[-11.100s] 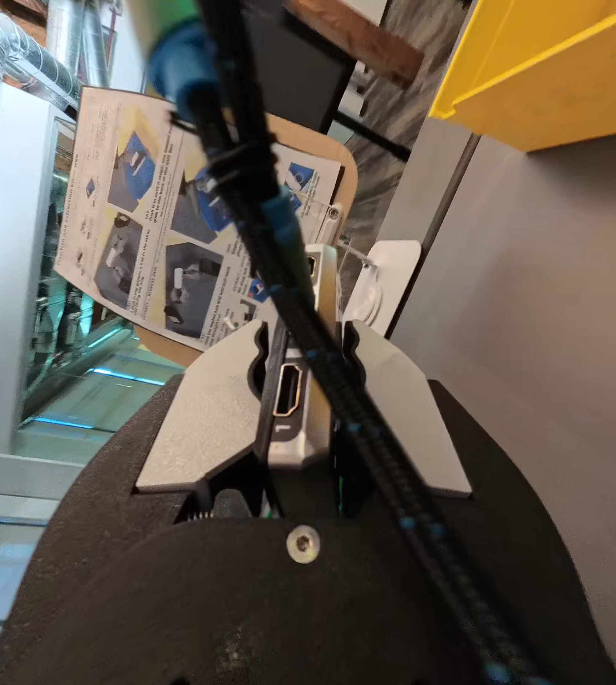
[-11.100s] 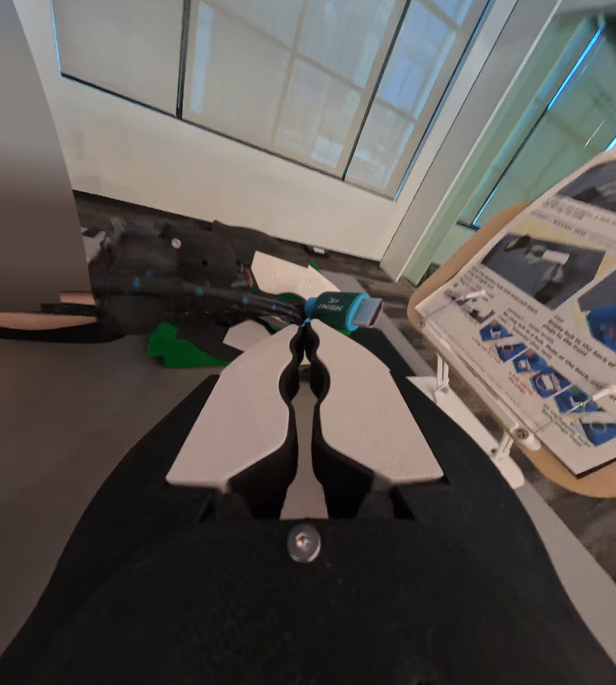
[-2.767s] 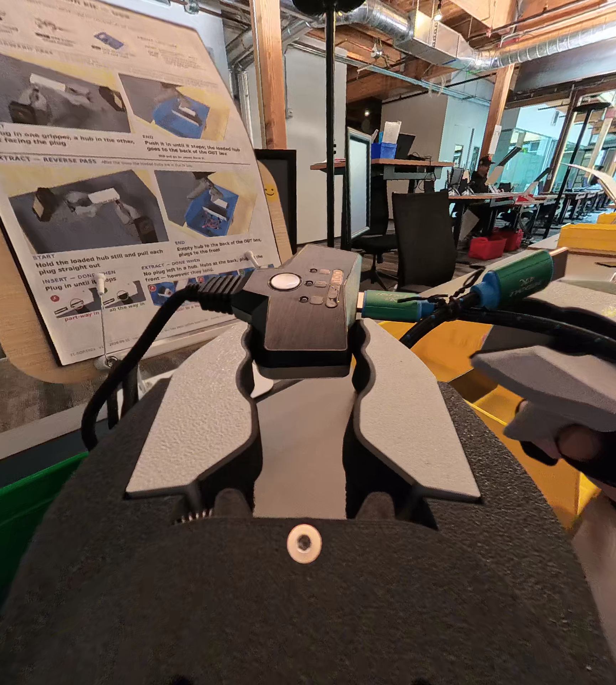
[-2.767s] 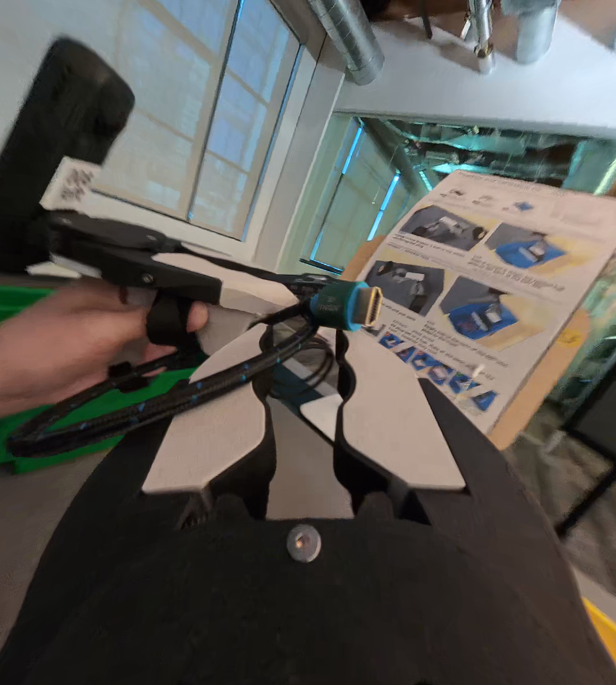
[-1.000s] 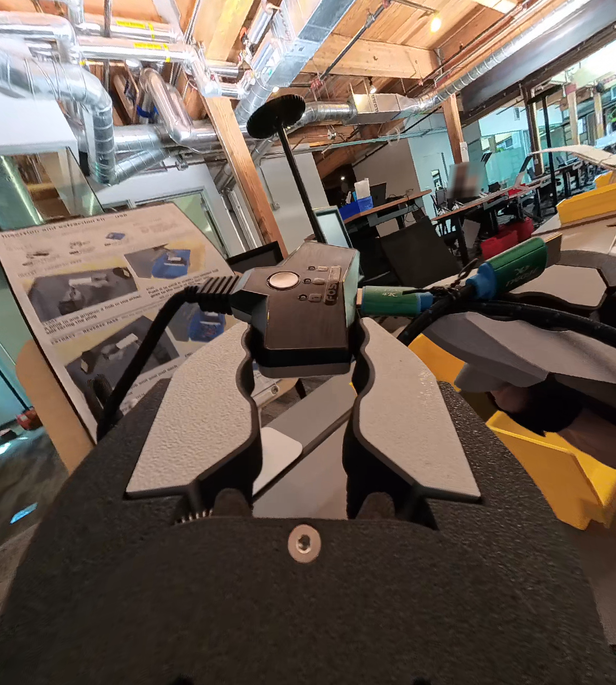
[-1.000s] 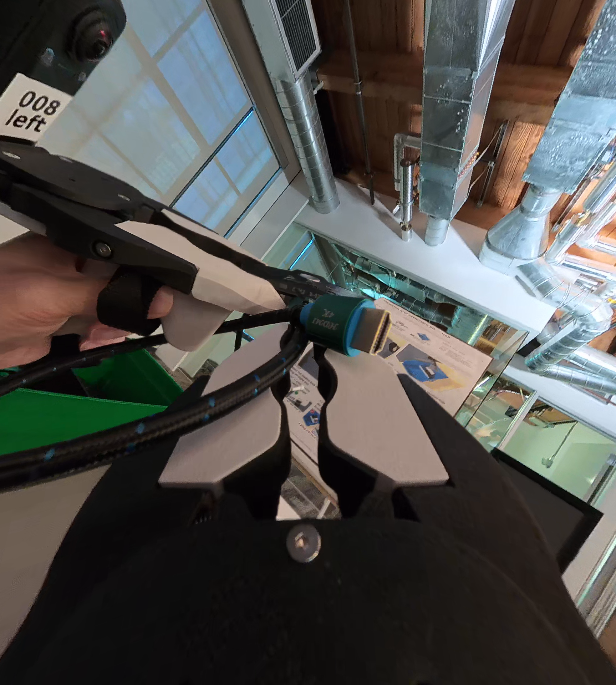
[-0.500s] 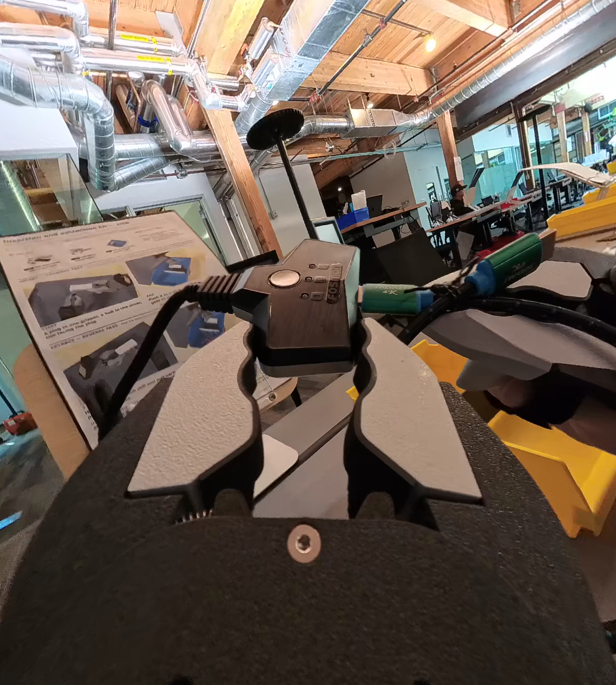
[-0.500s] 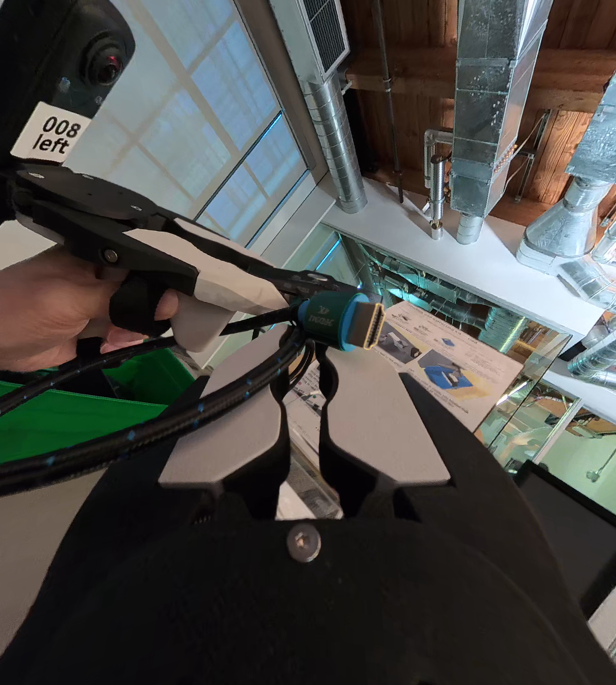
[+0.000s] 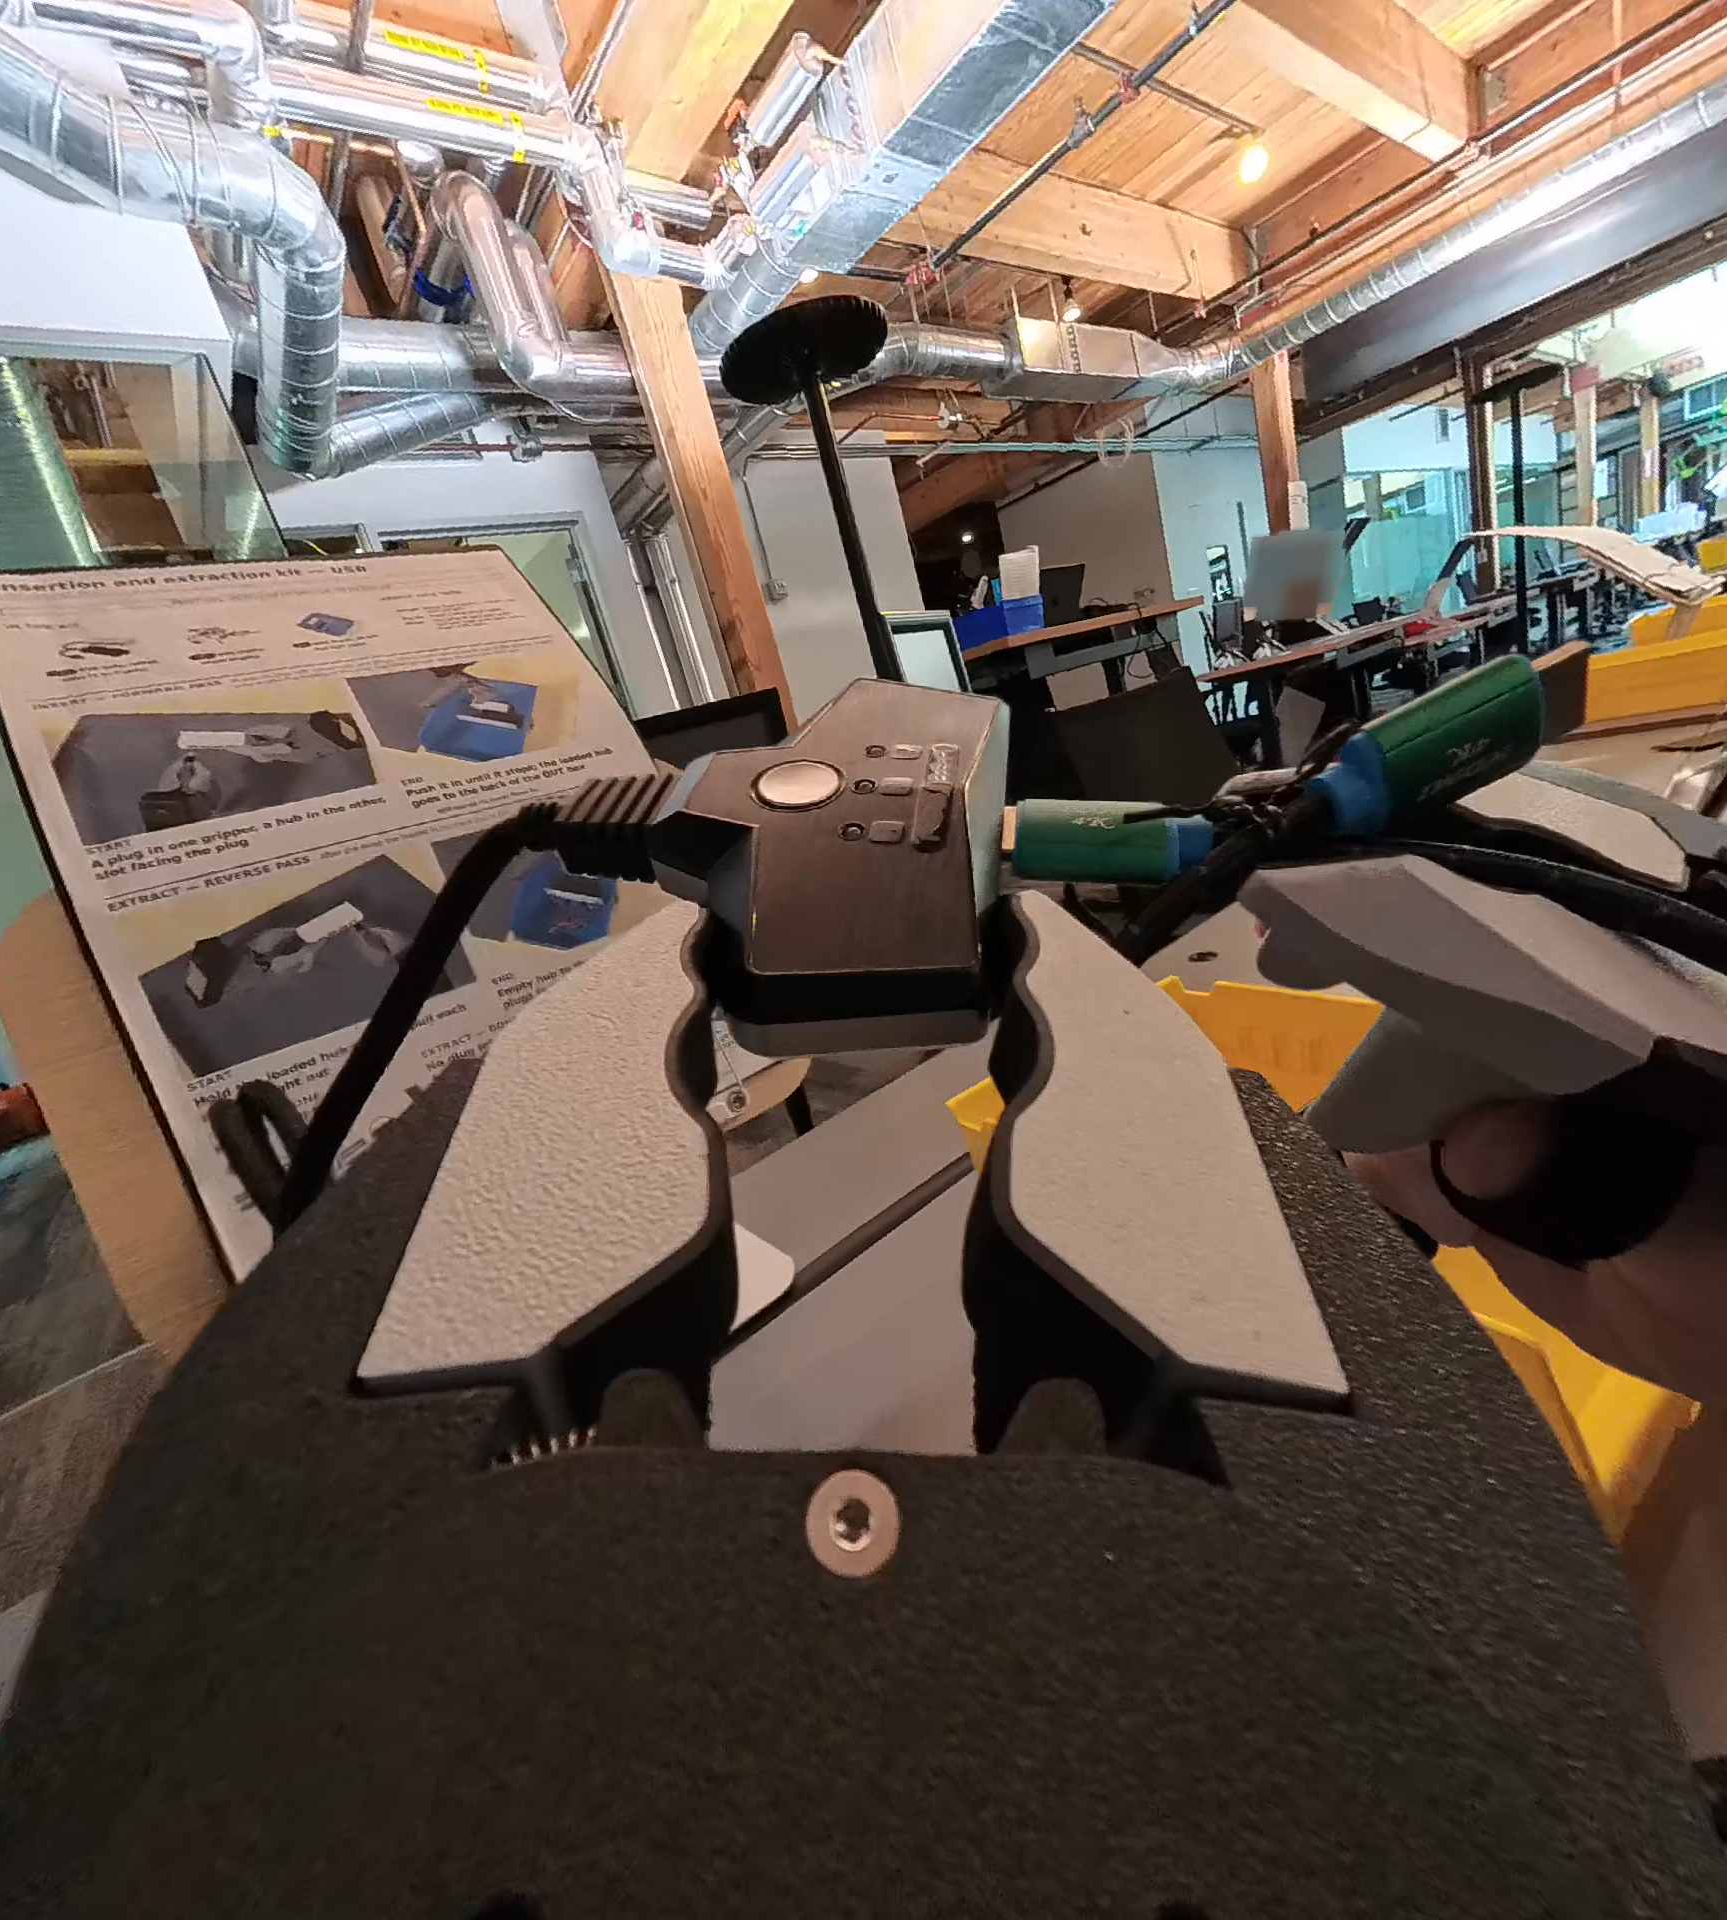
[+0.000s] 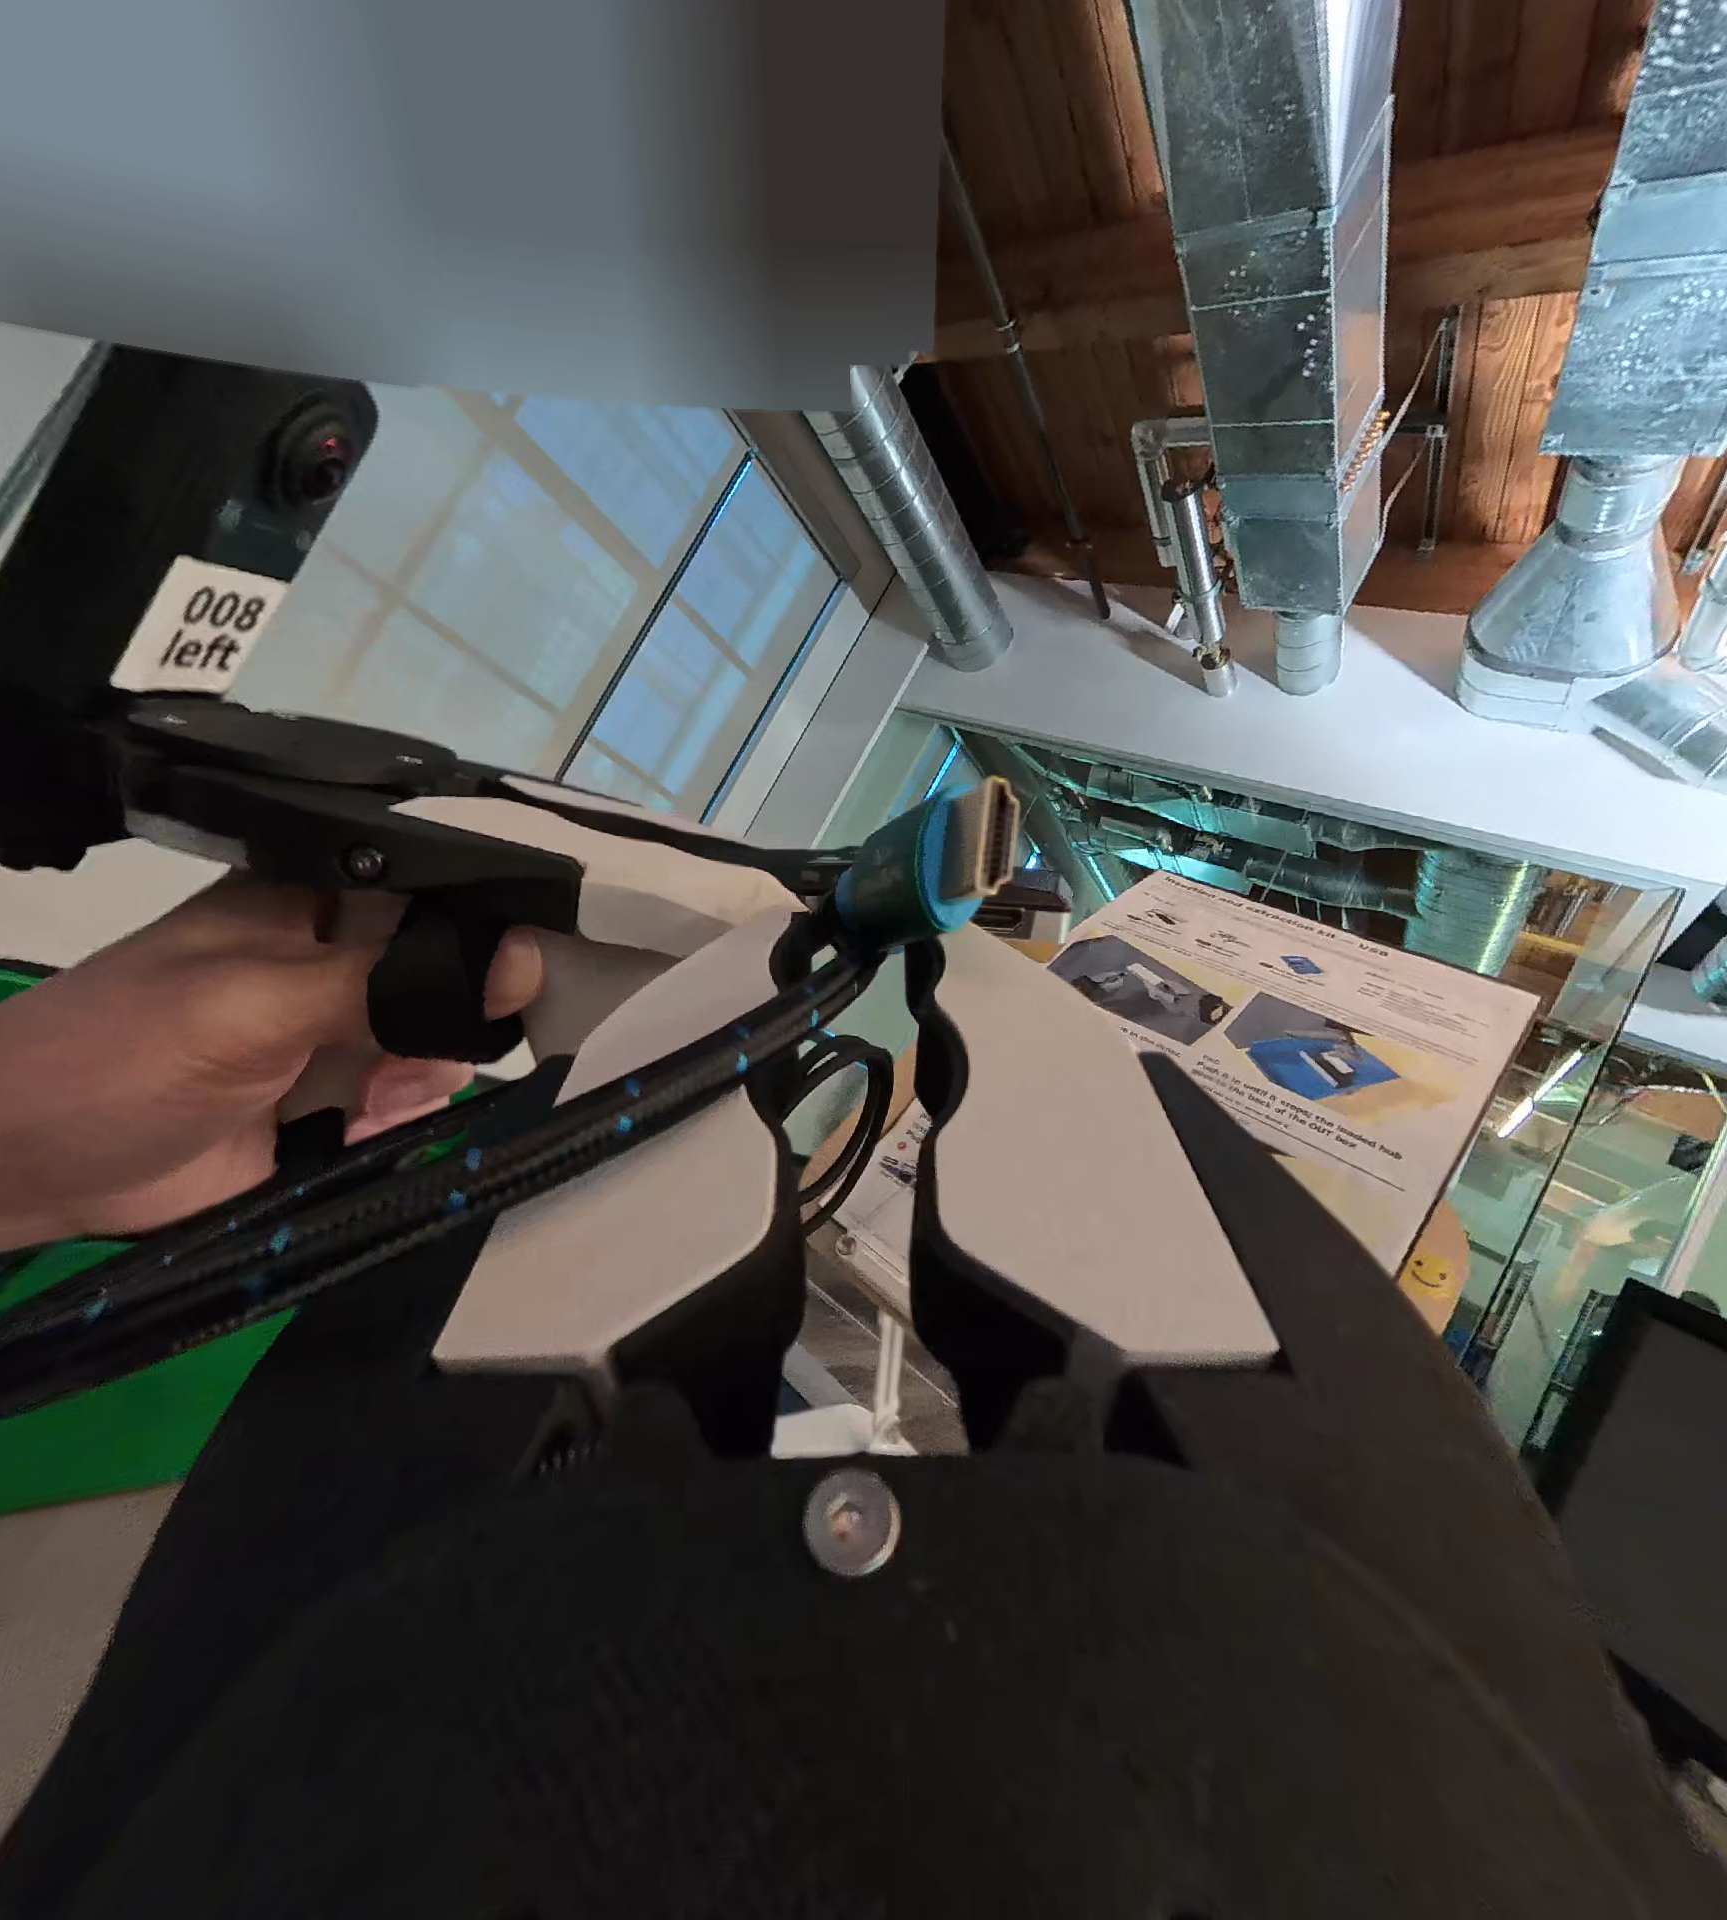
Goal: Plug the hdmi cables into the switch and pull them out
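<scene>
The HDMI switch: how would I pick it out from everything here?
Find the left tongs in the left wrist view. Clamped between their tips is the switch, a flat black angular box. Only it has a round silver button, with a green plug in its right side.

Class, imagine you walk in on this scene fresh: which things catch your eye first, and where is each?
First, the black HDMI switch clamped in the left gripper, a green plug seated in its right side. Next, the free blue-collared plug above the right gripper, gold end bare. Behind stands an instruction board.
</scene>
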The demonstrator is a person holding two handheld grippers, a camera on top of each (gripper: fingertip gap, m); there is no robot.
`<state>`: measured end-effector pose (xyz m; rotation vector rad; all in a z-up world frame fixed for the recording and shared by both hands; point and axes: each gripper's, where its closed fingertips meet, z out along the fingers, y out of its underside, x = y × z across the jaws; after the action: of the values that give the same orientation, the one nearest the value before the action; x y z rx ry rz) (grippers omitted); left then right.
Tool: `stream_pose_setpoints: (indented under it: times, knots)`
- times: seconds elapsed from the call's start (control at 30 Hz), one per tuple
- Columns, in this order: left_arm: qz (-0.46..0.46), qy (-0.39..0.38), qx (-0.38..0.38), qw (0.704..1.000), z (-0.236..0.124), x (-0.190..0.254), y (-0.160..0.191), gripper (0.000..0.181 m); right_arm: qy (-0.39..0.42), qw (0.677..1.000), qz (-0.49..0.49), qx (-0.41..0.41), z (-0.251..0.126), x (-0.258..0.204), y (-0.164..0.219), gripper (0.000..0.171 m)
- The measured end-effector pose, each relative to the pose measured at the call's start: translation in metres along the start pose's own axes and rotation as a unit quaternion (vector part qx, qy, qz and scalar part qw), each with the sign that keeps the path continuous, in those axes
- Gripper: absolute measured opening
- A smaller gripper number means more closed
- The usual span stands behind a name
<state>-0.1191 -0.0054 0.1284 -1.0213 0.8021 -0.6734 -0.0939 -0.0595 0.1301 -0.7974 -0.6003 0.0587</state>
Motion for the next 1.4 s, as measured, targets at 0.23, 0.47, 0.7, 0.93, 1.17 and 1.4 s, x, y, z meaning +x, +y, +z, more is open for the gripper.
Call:
stream_pose_setpoints:
  times: [0.23, 0.47, 0.7, 0.93, 1.17, 1.4]
  knots:
    - [-0.04, 0.023, -0.012, 0.999, 0.002, 0.001, 0.005, 0.051, -0.052, 0.998, -0.015, -0.015, 0.0, -0.003, 0.001, 0.015]
    - [-0.102, 0.042, -0.02, 0.994, 0.005, 0.001, 0.013, 0.051, -0.084, 0.996, -0.034, -0.014, -0.003, -0.001, 0.002, 0.014]
    - [-0.104, 0.014, -0.017, 0.994, 0.004, -0.012, 0.014, 0.051, -0.009, 0.998, -0.047, -0.047, 0.004, 0.003, 0.009, 0.007]
    - [-0.067, 0.007, -0.015, 0.998, 0.003, -0.01, 0.011, 0.051, -0.002, 0.999, -0.007, -0.044, 0.004, 0.003, 0.008, 0.008]
    - [-0.028, 0.008, -0.008, 1.0, 0.001, -0.005, 0.008, 0.05, -0.008, 0.999, 0.029, -0.045, 0.001, 0.004, 0.006, 0.007]
    - [0.012, 0.017, 0.002, 1.0, -0.002, -0.001, 0.0, 0.05, -0.007, 1.0, -0.001, -0.016, -0.003, -0.001, 0.001, 0.007]
